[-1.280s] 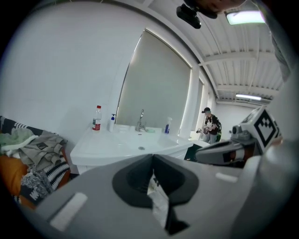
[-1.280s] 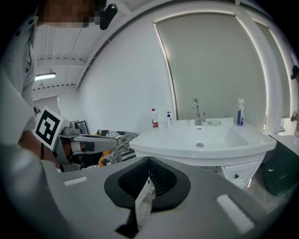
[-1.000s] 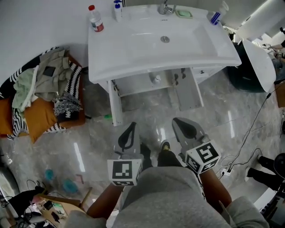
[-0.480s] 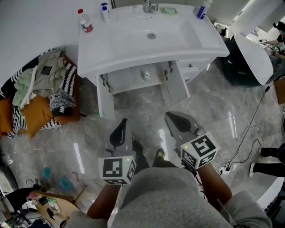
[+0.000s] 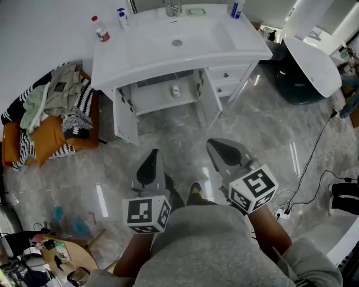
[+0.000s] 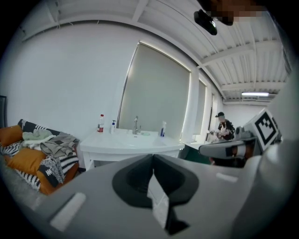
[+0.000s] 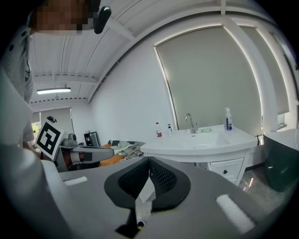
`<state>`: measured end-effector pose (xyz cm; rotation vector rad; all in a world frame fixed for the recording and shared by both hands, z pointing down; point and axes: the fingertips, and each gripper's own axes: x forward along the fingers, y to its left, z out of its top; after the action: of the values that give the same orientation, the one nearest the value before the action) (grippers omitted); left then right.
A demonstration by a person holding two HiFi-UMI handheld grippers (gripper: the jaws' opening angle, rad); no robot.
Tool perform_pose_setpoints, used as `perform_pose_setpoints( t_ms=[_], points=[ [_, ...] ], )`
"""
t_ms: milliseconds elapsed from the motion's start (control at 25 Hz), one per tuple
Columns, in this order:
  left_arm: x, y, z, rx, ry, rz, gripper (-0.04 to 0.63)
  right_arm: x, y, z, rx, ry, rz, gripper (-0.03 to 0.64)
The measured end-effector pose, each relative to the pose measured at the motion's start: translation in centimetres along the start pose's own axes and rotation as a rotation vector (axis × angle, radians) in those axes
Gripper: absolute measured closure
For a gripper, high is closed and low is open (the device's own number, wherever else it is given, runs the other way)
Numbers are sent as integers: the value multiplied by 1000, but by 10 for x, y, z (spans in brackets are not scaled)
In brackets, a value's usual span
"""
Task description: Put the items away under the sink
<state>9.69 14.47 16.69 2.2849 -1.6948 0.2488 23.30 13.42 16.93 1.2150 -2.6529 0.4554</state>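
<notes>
The white sink vanity (image 5: 140, 56) stands at the top of the head view with both doors open under the basin. A small white item (image 5: 175, 91) sits on its inner shelf. On the counter are a red-capped bottle (image 5: 101, 29), a pump bottle (image 5: 122, 17), a green soap dish (image 5: 196, 11) and a blue bottle (image 5: 236, 8). My left gripper (image 5: 152, 153) and right gripper (image 5: 216, 145) hover side by side over the floor, well short of the vanity. Both are shut with nothing in them. The jaws of the left gripper (image 6: 153, 157) and of the right gripper (image 7: 149, 159) meet edge to edge.
A heap of clothes on orange cushions (image 5: 50, 112) lies left of the vanity. A dark bin and a white chair (image 5: 314, 61) stand to the right. Cables (image 5: 314, 168) trail over the glossy floor. A cluttered small table (image 5: 61, 255) is at bottom left. A person (image 6: 224, 127) stands far off.
The vanity has drawn away and shifted up and left in the head view, so I have backed off from it. Both grippers travelled with me and stay shut.
</notes>
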Motion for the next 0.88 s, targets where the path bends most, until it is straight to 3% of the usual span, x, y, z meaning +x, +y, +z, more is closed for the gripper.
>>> perform_pose_setpoints(
  t_ms=[560,880],
  points=[
    [-29,-36,3,2,-19,20,584,-33,12,-4,3,-4,67,614],
    [-40,-39,2,18,-28,15,584,-42,13,-10,8,4,45,615]
  ],
)
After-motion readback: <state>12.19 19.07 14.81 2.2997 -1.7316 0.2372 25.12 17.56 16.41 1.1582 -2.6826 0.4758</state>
